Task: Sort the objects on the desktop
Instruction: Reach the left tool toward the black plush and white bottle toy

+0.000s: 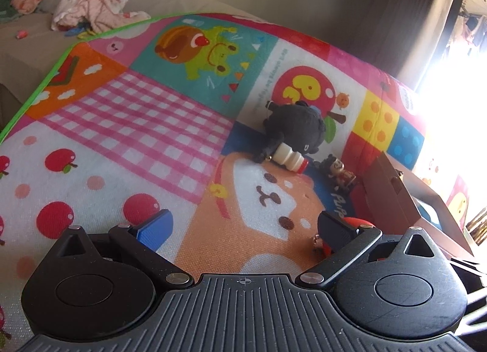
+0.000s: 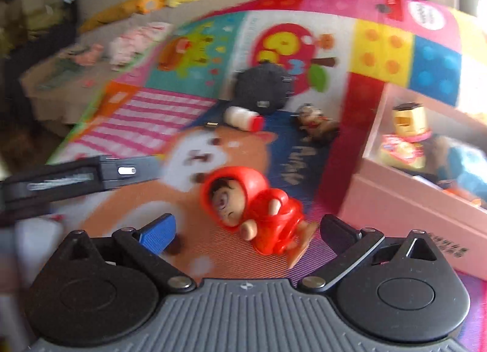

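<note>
A red-hooded toy figure lies on its side on the colourful play mat. My right gripper is open wide, and the figure lies just ahead of and between its fingers, untouched by either pad. My left gripper is open over the mat with nothing between its fingers; a bit of the red figure shows behind its right finger. Farther off lie a black plush, a white bottle with a red cap and a small dark figure.
A pink box holding several toys stands at the right; in the left wrist view its side looks brown. A black bar of the left hand's tool reaches in from the left. Clothes and plush toys lie beyond the mat.
</note>
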Demonstrator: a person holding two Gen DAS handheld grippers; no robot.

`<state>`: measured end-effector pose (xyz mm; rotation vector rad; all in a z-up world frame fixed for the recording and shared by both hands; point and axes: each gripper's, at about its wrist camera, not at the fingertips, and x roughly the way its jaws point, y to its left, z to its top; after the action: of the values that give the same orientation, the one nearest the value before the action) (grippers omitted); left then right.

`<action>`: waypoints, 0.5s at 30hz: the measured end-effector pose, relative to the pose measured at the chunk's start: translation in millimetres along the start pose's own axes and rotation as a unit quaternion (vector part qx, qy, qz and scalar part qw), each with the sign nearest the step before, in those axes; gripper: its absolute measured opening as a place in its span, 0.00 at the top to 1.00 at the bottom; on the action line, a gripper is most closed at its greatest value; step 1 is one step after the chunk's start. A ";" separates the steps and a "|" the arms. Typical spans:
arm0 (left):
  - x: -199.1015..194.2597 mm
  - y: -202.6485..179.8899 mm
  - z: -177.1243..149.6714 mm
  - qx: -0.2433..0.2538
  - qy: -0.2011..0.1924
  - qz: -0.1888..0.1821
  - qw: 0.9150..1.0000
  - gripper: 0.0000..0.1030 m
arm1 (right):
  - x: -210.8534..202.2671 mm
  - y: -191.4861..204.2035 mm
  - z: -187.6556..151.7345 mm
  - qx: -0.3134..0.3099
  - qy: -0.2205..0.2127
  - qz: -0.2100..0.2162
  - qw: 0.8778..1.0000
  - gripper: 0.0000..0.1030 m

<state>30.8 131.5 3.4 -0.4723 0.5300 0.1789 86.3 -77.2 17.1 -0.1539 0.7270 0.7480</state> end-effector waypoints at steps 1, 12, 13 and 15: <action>1.5 -1.9 1.3 0.007 0.003 -0.001 1.000 0.00 | -10.8 -0.9 -1.8 0.002 -0.002 0.033 0.999 0.01; 74.4 -70.6 49.2 0.213 0.013 -0.025 0.977 0.31 | -83.4 -28.7 -48.8 0.044 -0.040 -0.077 0.995 0.01; 87.7 -75.6 50.4 0.222 0.022 -0.020 0.975 0.31 | -86.4 -36.0 -53.3 0.062 -0.039 -0.089 0.993 0.01; 108.5 -82.1 51.4 0.235 0.034 0.001 0.971 0.31 | -91.8 -46.2 -59.9 0.089 -0.042 -0.105 0.990 0.01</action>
<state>169.1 88.7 17.3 -0.0147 0.6192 0.0354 38.0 -185.5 26.5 -0.0359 0.6822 0.4828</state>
